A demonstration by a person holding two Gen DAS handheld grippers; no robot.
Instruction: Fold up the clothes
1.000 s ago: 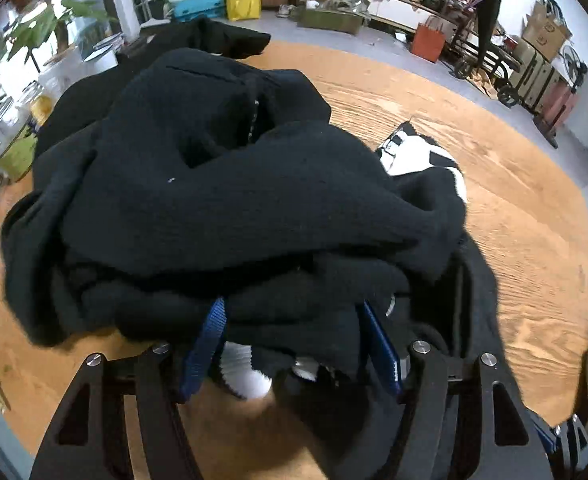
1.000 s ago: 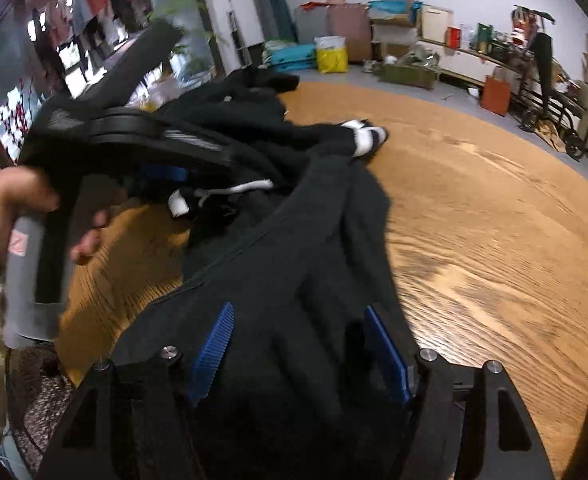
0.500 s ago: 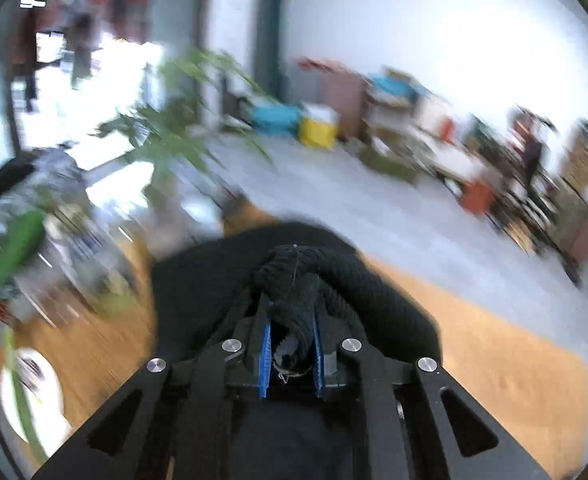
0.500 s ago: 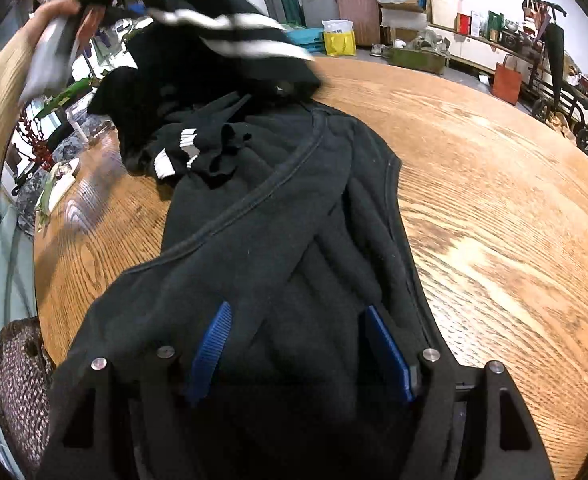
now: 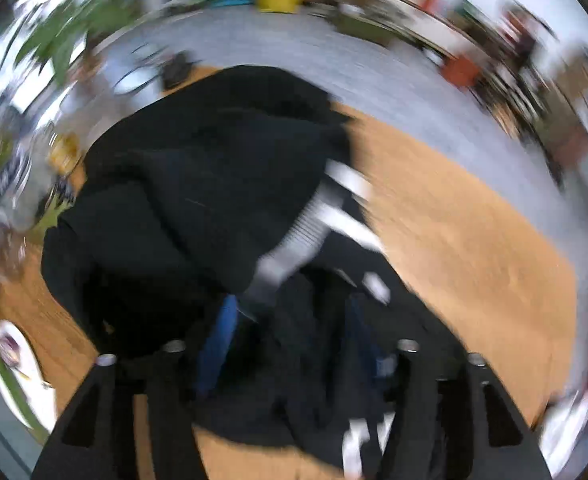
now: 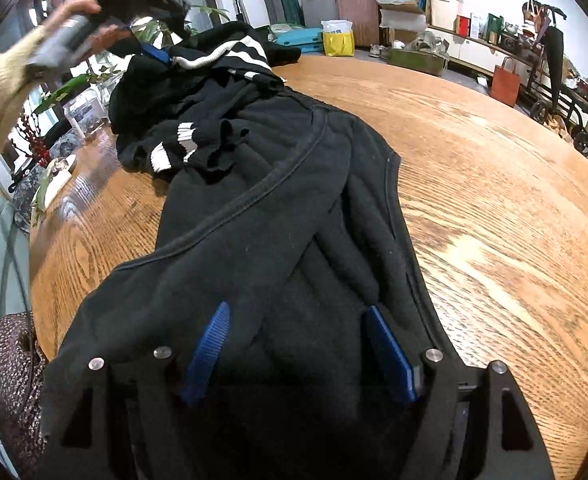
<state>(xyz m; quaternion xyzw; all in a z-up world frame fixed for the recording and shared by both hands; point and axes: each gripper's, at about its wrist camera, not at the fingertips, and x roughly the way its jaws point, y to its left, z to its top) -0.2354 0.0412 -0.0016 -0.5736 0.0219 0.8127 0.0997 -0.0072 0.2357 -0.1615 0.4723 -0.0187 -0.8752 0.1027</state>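
- The left wrist view looks steeply down from above the far end of the black garment, blurred, with the wooden table beyond.
- The right wrist view sits low and close over the near end of the black garment, facing along it across the wooden table.
- Both views share the garment's striped cuffs, the table and the yellow bag behind.

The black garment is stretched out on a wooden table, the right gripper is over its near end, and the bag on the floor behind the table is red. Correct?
Not quite: the right wrist view shows the bag is yellow, not red. The rest holds: black garment on the wooden table, right gripper over its near end.
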